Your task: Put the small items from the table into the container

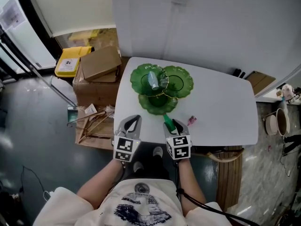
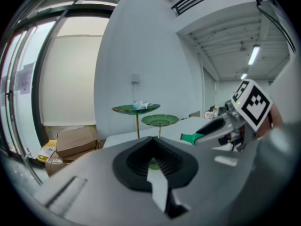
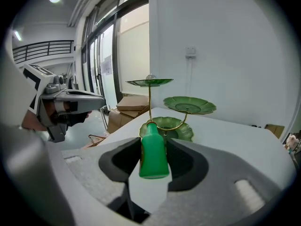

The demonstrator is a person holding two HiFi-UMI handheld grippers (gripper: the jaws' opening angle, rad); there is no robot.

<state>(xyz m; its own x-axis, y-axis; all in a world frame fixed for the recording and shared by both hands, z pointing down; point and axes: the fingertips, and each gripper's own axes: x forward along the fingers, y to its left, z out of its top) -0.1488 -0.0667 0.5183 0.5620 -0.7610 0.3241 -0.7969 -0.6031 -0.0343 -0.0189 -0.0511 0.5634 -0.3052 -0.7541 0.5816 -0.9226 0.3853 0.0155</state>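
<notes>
A three-tier green plate stand (image 1: 178, 82) stands on the white table (image 1: 225, 107). A small clear item (image 1: 154, 80) lies on its top plate (image 2: 123, 109). My right gripper (image 1: 172, 123) hovers over the table's near edge, just in front of the lowest plate (image 1: 156, 103), and is shut on a small green bottle (image 1: 168, 122) (image 3: 153, 152) that points toward the stand. My left gripper (image 1: 133, 119) hangs beside it to the left, at the table's near left edge, shut with nothing in it (image 2: 153, 142). A small pink item (image 1: 192, 120) lies on the table right of the bottle.
Cardboard boxes (image 1: 99, 66) and a yellow box (image 1: 71, 60) sit on the floor left of the table. A white wall (image 1: 211, 22) rises behind it. A wooden stool (image 1: 230, 173) stands at the near right, with a bowl (image 1: 273, 122) further right.
</notes>
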